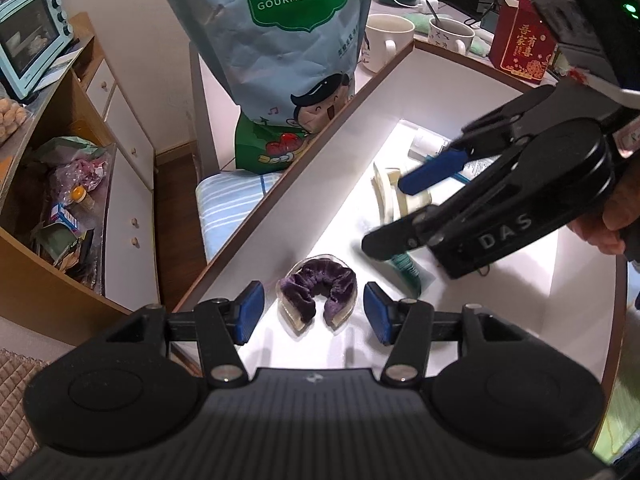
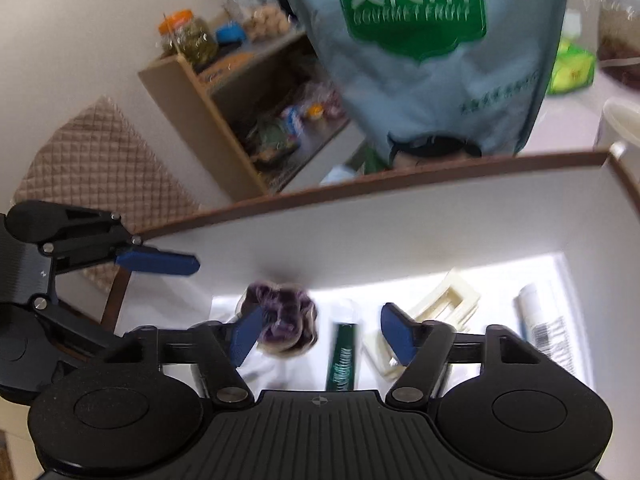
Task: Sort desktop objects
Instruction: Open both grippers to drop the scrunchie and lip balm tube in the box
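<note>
The hair clip (image 1: 318, 294) is clear plastic wrapped in deep purple plush, lying on the glaring white floor of a box (image 1: 304, 184) whose walls are white with a brown rim. Beside it lie a dark green tube (image 2: 341, 356) with pale lettering and a cream plastic claw clip (image 2: 444, 300). Both the left gripper (image 1: 314, 312) and the right gripper (image 2: 318, 332) are black with blue pads, and behind stands a pale blue snack bag (image 1: 280, 48) bearing a green label with white letters.
</note>
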The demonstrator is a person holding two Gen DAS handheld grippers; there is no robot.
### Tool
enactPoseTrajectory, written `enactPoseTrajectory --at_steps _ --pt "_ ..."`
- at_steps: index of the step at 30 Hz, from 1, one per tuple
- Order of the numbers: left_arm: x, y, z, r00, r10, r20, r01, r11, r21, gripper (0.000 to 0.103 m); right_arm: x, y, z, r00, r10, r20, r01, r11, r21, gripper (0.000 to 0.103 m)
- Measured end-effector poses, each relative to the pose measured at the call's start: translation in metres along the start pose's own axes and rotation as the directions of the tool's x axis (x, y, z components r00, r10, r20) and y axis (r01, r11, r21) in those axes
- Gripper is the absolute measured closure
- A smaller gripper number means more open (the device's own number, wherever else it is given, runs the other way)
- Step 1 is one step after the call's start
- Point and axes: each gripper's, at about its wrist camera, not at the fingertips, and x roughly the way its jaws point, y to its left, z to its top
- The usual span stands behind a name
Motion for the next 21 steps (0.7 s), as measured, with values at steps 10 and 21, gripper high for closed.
enactPoseTrajectory --at_steps 10,21 --pt "-0.008 -0.005 -0.005 1.0 0.003 -0.003 -0.003 1.0 -0.013 0.052 -0.016 -0.007 -0.007 0.992 -0.085 -0.092 0.089 0.995 0.045 0.035" --pt "-0.019 -0.018 -0.007 1.0 0.018 0.007 -0.018 1.0 0.0 0.042 -0.042 -0.01 -0.023 0.99 -0.108 -0.094 0.114 0.991 0.064 0.035"
